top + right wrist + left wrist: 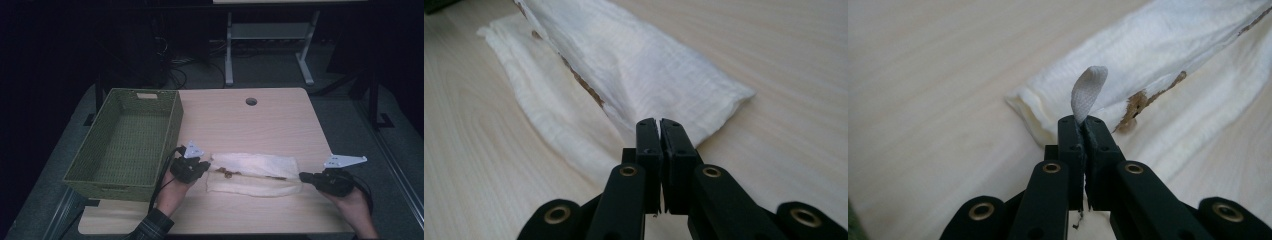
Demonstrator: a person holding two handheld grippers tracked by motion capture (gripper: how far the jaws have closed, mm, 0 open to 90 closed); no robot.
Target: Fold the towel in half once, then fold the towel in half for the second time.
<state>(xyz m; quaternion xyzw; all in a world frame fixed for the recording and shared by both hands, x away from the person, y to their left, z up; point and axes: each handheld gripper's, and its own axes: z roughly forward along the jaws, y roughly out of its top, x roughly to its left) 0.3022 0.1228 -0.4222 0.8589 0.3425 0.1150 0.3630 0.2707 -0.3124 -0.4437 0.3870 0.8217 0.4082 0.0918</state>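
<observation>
Towel [252, 173], white and folded lengthwise, lies across the table [260, 120] beside the green basket [127, 140]. Left gripper [204, 164] clamps its hanging loop [1088, 92], right gripper [303, 176] pinches the opposite end, likely to keep the fold taut.

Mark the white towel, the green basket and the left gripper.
white towel [255, 165]: high view, upper folded layer.
green basket [175, 120]: high view, right wall.
left gripper [1083, 125]: left gripper view, tips shut on the towel's loop.
</observation>
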